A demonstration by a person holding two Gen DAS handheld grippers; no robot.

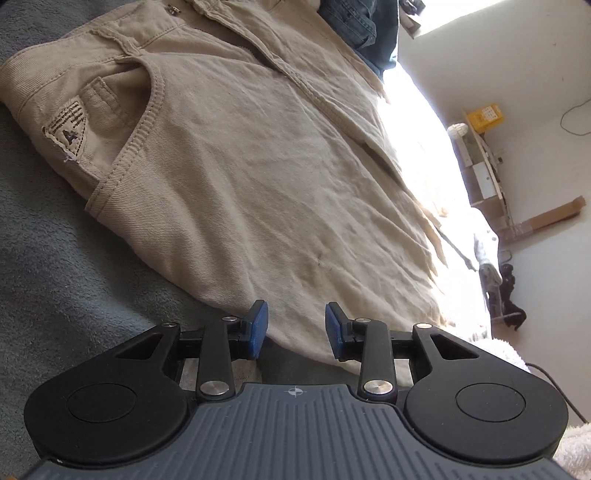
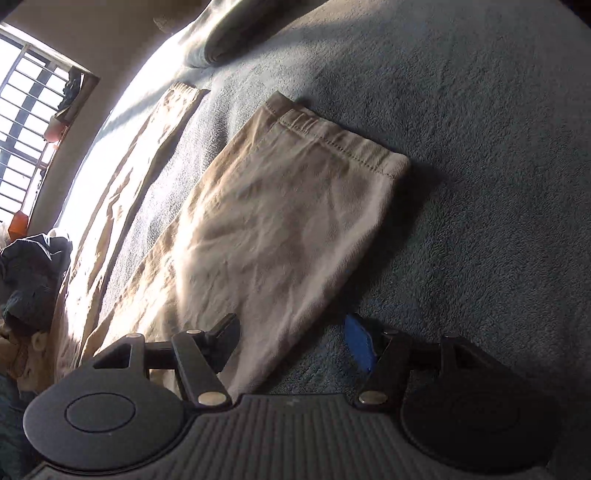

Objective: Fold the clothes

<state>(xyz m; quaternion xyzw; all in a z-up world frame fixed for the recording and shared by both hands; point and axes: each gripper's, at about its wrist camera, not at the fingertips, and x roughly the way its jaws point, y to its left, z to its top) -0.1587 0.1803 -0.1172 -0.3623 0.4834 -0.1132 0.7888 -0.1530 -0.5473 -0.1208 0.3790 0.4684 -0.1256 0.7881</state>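
Item: beige trousers (image 1: 258, 177), spread flat on a bed under a grey-blue fleece blanket (image 1: 55, 258); waist, side pocket and sewn label patch (image 1: 66, 134) lie toward the blanket's near side in the left wrist view, the two legs run apart toward the sunlit window side, and the hem of one leg (image 2: 343, 146) lies open in the right wrist view. Left claw (image 1: 295, 330): jaws part open, nothing between the blue pads, poised just above the outer seam edge below the pocket. Right claw (image 2: 291, 339): jaws wide, empty, straddling the side edge of the nearer leg short of its hem. Step in hand, as judged: the approach for the first fold, leg over leg; no fold made yet. Next move calls for each claw to pinch the same long edge, one near the hip, one near the hem, then lift and carry it across together. Surroundings: a heap of dark denim clothing (image 1: 362, 26) beyond the waist, a pillow (image 2: 236, 33) at the blanket's far end, a barred window (image 2: 26, 122), a white wall with shelves and boxes.
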